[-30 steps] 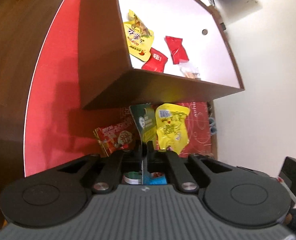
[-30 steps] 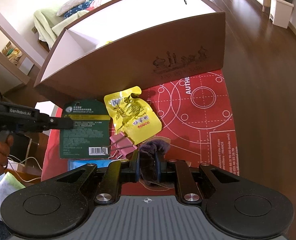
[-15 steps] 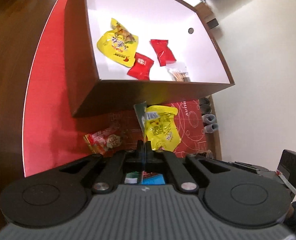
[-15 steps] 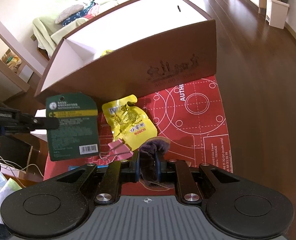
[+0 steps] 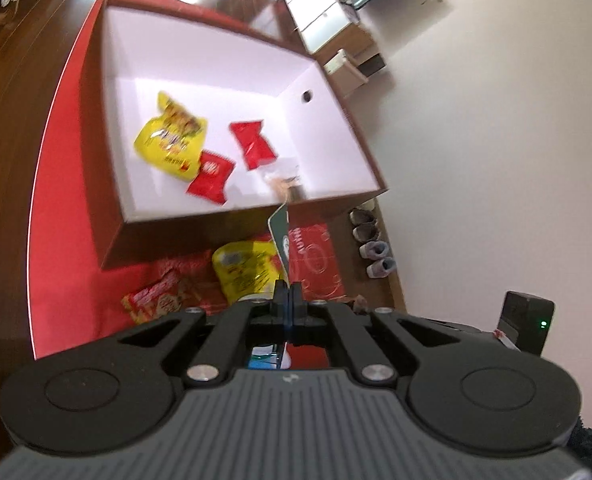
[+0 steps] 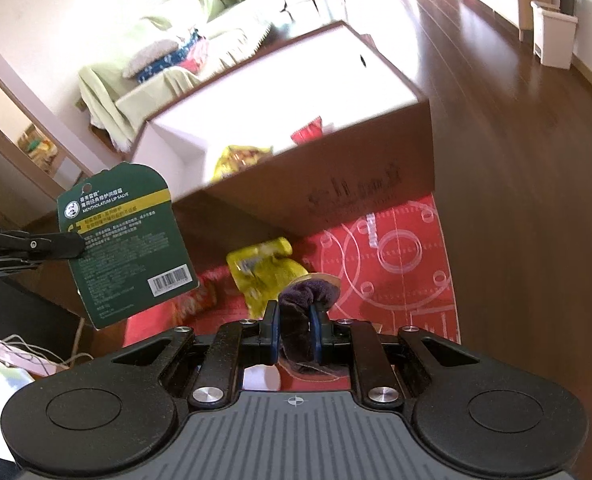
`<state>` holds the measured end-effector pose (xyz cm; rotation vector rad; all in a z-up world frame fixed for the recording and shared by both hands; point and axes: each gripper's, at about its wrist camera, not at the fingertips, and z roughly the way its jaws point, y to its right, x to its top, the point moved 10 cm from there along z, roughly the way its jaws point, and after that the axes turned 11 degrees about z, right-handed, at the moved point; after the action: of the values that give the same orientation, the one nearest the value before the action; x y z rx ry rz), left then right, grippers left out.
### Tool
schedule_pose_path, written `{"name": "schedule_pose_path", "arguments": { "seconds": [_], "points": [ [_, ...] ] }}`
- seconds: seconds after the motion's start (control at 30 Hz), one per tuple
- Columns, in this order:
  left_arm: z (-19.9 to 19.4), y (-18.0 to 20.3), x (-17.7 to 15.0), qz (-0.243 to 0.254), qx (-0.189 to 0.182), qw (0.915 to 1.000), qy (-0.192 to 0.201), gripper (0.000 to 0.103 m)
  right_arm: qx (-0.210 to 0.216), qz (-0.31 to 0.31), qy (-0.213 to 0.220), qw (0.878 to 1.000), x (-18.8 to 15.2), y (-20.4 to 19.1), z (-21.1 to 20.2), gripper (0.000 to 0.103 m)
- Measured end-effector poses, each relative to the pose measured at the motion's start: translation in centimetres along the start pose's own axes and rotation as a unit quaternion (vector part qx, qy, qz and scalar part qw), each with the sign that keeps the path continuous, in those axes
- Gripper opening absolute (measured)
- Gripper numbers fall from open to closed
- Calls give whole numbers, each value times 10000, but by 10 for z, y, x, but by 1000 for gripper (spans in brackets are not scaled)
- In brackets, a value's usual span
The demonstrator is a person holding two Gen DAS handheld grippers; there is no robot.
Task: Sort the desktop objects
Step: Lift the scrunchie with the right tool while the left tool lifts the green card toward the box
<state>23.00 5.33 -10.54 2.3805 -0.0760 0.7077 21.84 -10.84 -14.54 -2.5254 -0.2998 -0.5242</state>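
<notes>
Grippers lifted, both loaded.
Left gripper [image 5: 285, 294] pinches the green lip-salve card [image 6: 126, 240]; right gripper [image 6: 294, 320] clamps a purple scrunchie [image 6: 308, 292]. Next: carry both over the brown box [image 5: 200, 224] at twelve o'clock, then release.

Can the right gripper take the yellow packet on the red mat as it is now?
Probably not. The right gripper is shut on a purple scrunchie, so its jaws are occupied. The yellow packet lies uncovered on the red mat ahead, otherwise unobstructed.
</notes>
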Motion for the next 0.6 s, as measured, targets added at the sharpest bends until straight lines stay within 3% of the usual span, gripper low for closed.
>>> {"name": "schedule_pose_path", "arguments": {
  "seconds": [0.27,0.6],
  "points": [
    [-23,22,36,262,-191,9985,430,0,248,31,303,9992,32,-14,-22,14],
    [-35,28,82,502,-165,9951,841,0,314,-310,446,9980,65,-37,-30,14]
  ]
}}
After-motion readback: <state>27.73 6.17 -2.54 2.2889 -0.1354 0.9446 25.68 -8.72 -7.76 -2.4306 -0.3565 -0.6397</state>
